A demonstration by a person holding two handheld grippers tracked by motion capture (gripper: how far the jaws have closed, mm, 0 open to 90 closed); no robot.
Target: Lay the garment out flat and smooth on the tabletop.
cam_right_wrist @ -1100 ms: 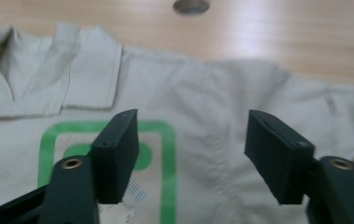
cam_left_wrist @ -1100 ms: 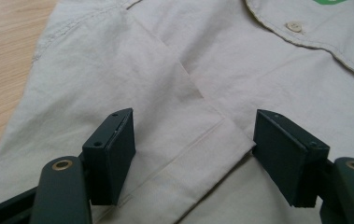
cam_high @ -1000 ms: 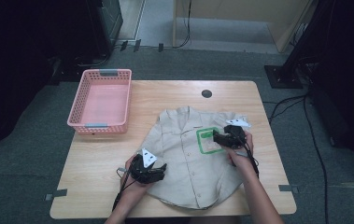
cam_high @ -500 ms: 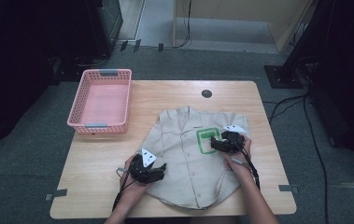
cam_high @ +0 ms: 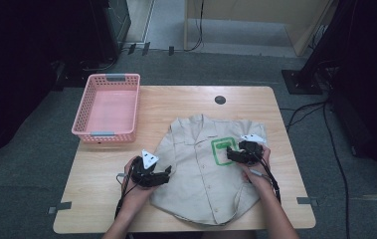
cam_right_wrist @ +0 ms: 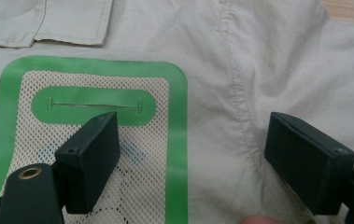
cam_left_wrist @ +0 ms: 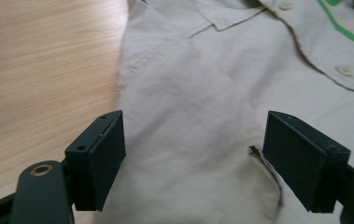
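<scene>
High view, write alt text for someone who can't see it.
A beige shirt with a green-edged pocket lies flat on a wooden table. A person's left hand-held gripper rests at one edge, the right hand-held gripper over the pocket, both open. A pink basket sits beyond.

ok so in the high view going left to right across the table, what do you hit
pink basket → left gripper, at the shirt's left edge → beige shirt → green-framed mesh pocket → right gripper, jaws over the pocket's right side. The black round spot sits farther back, above the shirt.
</scene>
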